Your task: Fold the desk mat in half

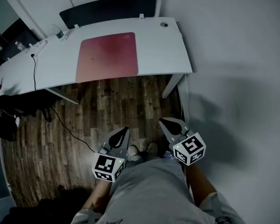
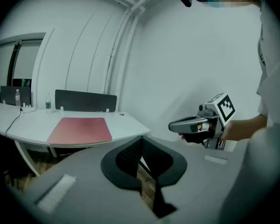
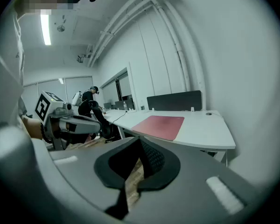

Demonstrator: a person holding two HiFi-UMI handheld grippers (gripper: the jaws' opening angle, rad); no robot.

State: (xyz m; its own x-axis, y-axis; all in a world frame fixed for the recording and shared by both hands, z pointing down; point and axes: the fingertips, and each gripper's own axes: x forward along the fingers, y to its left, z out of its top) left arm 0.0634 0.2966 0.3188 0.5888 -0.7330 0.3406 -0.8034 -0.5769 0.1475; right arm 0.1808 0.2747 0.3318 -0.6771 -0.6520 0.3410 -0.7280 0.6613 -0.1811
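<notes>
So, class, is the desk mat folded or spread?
Spread flat: the desk mat lies as one full rectangle on the white desk, no edge lifted.

Desk mat [image 1: 107, 56]: pinkish-red, matt and smooth, cloth or soft plastic, can't tell | worktop [image 1: 172, 55]: white, smooth, faint sheen | floor [image 1: 112, 111]: dark wood planks, grain showing | left gripper [image 2: 141, 140]: matt grey plastic shell | fingers [image 2: 123, 160]: black, finely ribbed pads | screen [image 1: 109, 8]: dark, matt

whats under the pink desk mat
Only the white desk shows around the desk mat, which lies flat and unfolded on it. The desktop beneath the mat is covered, so anything there cannot be seen.
</notes>
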